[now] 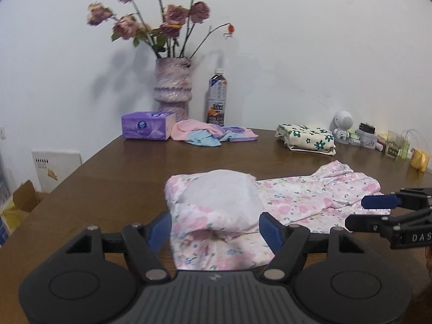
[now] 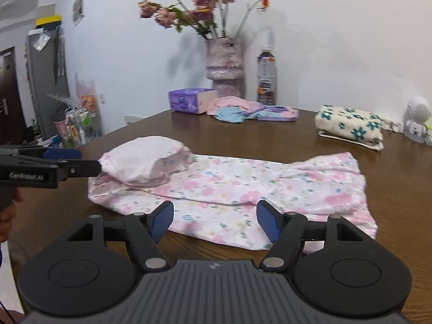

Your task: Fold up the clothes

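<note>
Pink floral garment (image 2: 229,189) flat on wooden table (image 2: 270,137), left end folded over. Left gripper (image 1: 216,228) released above fold; right gripper (image 2: 214,220) released over near hem.

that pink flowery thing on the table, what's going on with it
A person is folding it with a two-finger gripper in each hand. The pink floral garment lies spread on the wooden table, one end already turned over so its pale inside shows. The left gripper and the right gripper are both open at its near edge, gripping nothing. A folded green-flowered cloth lies behind.
</note>
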A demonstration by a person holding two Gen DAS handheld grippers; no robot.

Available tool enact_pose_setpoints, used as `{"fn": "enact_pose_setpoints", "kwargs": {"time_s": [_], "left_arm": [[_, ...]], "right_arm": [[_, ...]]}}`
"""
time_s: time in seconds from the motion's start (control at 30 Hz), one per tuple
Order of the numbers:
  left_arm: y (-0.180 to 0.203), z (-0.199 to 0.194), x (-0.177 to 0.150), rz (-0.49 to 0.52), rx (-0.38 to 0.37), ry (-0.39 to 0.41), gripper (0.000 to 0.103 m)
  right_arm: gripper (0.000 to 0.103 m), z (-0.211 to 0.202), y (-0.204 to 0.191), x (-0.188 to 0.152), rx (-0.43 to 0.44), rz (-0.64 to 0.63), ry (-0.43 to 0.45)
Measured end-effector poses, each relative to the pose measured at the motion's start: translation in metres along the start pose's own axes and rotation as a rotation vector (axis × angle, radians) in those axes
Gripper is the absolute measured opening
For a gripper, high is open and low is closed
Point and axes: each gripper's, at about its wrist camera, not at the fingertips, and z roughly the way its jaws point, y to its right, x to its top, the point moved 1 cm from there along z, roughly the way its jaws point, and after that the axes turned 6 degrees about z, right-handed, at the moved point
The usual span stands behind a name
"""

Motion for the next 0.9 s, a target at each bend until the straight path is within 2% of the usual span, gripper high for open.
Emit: {"fn": "enact_pose_setpoints", "kwargs": {"time_s": [0.17,0.27,0.4,0.6,0.67,0.73,0.83,0.9], "left_arm": [[-0.012,0.005,-0.007,0.029,-0.019,-0.029,0.069],[-0.017,0.01,-0.009,0.066,-0.037,-0.036,0.065],[-0.022,0.019,-0.008,0.136,-0.056,-0.045,0.051],[-0.025,0.032,-0.007,0.225,-0.091,-0.073,0.044],[-0.026,0.034,-0.007,0.243,-0.101,-0.075,0.037],[-0.026,0.037,-0.006,0.257,-0.112,-0.078,0.018],[-0.024,0.04,-0.005,0.291,-0.127,-0.086,0.013],[-0.021,0.042,-0.007,0.318,-0.13,-0.093,0.012]], "right_arm": [[0.069,0.014,-0.03,0.005,0.043,-0.071,-0.024],[0.068,0.027,-0.047,0.01,0.065,-0.117,-0.04],[0.064,0.054,-0.066,0.02,0.079,-0.165,-0.072],[0.062,0.093,-0.076,0.027,0.114,-0.161,-0.15],[0.054,0.099,-0.078,0.025,0.141,-0.166,-0.163],[0.028,0.101,-0.078,0.024,0.176,-0.156,-0.171],[0.013,0.101,-0.074,0.026,0.213,-0.127,-0.177],[0.011,0.098,-0.067,0.03,0.23,-0.094,-0.179]]}}
